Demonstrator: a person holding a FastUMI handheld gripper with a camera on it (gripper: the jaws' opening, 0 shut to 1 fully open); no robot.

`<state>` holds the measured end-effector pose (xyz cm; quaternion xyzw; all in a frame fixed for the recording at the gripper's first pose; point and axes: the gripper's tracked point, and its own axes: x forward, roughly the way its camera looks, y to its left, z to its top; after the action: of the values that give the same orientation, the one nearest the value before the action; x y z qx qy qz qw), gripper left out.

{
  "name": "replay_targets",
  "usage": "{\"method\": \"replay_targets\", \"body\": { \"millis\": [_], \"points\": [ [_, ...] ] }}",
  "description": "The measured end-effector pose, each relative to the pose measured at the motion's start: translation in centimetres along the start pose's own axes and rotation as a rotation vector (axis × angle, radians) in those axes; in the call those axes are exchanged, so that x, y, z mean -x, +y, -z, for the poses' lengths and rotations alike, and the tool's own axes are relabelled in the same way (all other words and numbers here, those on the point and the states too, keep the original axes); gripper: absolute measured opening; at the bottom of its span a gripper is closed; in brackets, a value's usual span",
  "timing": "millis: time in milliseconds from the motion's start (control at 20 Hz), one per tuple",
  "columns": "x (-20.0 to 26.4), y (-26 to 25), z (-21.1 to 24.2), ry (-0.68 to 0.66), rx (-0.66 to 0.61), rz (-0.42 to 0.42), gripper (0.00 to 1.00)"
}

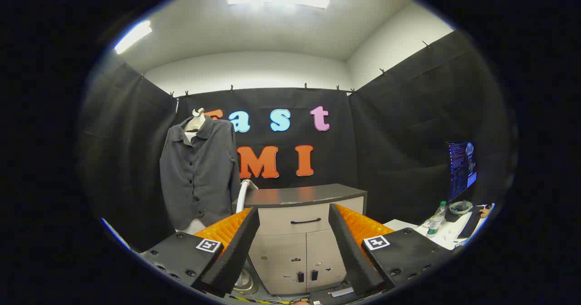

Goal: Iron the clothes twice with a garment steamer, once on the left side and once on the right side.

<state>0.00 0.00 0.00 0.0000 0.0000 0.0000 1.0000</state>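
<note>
Garment: we see a dark grey buttoned jacket hanging on a pale mannequin form, collar up, front facing us, against the booth's black cloth wall, well beyond the fingers and off to their left.
Steamer: a white hose curves up just beside the jacket's right hem, and what we take for the steamer's base sits on the floor behind the left finger. We cannot make out the steamer head.
Handling: the cloth looks soft and light, so we judge it will sway and fold under any push. The steamer head is likely rigid and light, but its stiff hose will tug back. We would take hold at the handle, not the hose.
Gripper: our gripper has its fingers spread wide apart, holding nothing.
Between the fingers: a grey cabinet with a drawer and two doors.
Farther out: a side table to the right carries a plastic bottle, a keyboard and a lit monitor.
Progress: we judge neither pass has begun.
</note>
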Motion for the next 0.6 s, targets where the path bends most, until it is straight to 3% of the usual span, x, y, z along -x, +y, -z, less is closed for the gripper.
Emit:
{"method": "replay_targets", "body": {
  "millis": [600],
  "points": [
    [-3.1, 3.9, 1.4, 0.007, 0.017, 0.038, 0.98]
  ]
}}
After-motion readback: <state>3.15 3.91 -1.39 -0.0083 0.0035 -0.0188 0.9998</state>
